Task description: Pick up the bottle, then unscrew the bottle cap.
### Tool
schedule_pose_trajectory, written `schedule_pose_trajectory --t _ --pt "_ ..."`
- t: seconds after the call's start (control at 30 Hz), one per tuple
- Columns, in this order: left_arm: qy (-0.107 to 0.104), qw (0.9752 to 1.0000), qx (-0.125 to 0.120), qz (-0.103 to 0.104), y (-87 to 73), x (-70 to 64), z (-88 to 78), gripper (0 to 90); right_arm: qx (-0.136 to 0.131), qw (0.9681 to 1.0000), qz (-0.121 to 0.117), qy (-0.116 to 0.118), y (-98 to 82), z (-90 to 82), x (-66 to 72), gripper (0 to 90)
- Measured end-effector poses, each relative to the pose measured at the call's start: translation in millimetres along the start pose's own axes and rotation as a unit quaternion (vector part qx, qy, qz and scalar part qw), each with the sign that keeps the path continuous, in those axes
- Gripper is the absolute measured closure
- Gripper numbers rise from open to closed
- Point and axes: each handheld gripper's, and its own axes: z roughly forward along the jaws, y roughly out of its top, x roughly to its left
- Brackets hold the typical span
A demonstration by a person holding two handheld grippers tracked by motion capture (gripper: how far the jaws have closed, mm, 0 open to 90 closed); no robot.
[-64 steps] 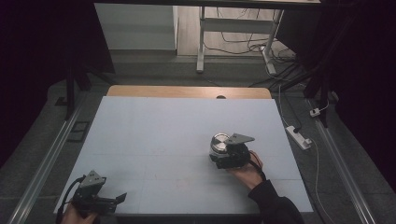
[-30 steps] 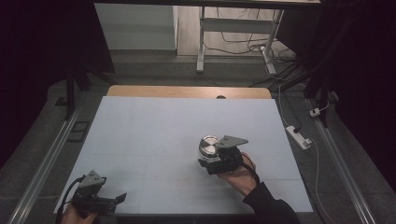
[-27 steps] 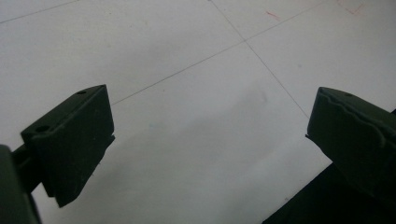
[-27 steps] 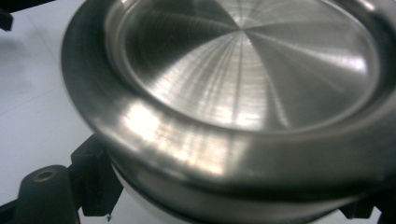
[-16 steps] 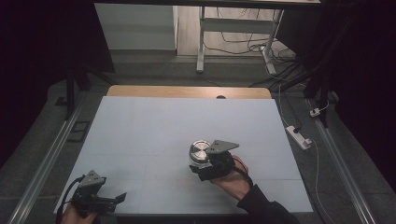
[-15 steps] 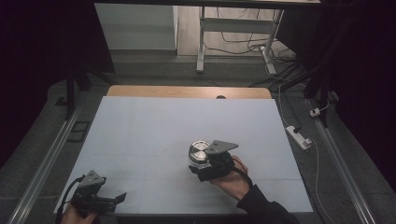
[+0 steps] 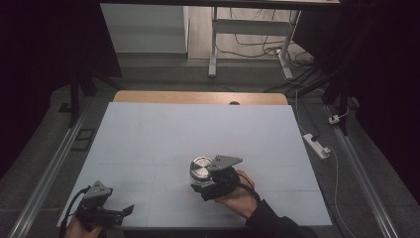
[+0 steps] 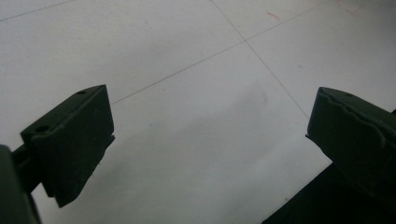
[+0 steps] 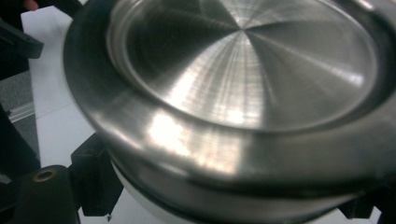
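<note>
metal lid (image 7: 201, 167) | flat face up, level | in right tongs (image 7: 202, 184)

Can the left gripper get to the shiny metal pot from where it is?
Probably yes: the left gripper is open, with bare table between it and the metal pot. But the right gripper holds the pot.

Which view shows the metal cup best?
The right gripper view: the cup sits close up, its shiny rim and brushed inside plain. The high view shows the cup small, at the right tool, so its place on the table reads.
</note>
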Motion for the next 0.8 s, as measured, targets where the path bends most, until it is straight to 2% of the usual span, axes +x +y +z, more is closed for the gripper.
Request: schedule_pose_trajectory --t 0.23,0.37,0.57,0.8 --pt "0.002 1.0000 -0.003 -0.005 -0.8 0.9 -1.0 0.4 0.000 1.0000 -0.003 0.001 -0.4 -0.2 0.4 14.7" --pt "-0.003 0.9999 -0.003 -0.012 -0.5 2.9 -1.2 0.5 -0.002 1.0000 -0.001 0.000 -0.2 -0.3 -0.2 14.7" --pt "-0.007 0.9999 -0.003 -0.012 0.6 2.1 -0.7 0.0 -0.002 1.0000 -0.005 0.001 -0.4 -0.5 -0.1 14.7" --pt "-0.025 0.9996 -0.005 0.014 7.0 -3.4 1.2 0.0 -0.005 1.0000 -0.004 0.000 0.3 -1.4 -0.2 14.7"
